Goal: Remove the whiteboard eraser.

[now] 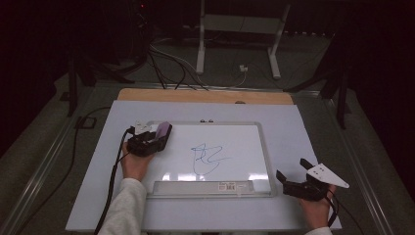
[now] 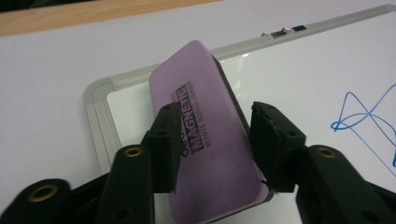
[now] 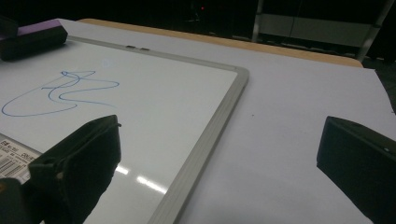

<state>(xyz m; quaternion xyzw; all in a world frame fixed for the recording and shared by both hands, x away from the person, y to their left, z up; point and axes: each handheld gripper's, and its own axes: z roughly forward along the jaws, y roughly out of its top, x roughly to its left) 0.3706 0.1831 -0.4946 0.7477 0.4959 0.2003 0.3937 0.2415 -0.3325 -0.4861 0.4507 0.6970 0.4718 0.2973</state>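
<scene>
A purple magnetic whiteboard eraser [image 1: 163, 131] [image 2: 205, 135] [image 3: 32, 35] lies on the top left corner of the framed whiteboard [image 1: 244, 142] [image 2: 327, 60] [image 3: 154, 93]. My left gripper [image 1: 157, 138] [image 2: 217, 109] straddles it, one jaw along each long side, pads not clamped on it. A blue scribble [image 1: 205, 157] [image 2: 369, 121] [image 3: 65, 88] marks the board's middle. My right gripper [image 1: 291, 168] [image 3: 219, 130] stands wide open over the table, just off the board's lower right corner, with nothing between its jaws.
The board rests on a white sheet [image 1: 293, 117] covering a wooden table [image 1: 205, 95]. A pen tray with a barcode label [image 1: 227, 186] runs along the board's near edge. Cables and a metal stand [image 1: 235, 29] lie on the floor beyond the table.
</scene>
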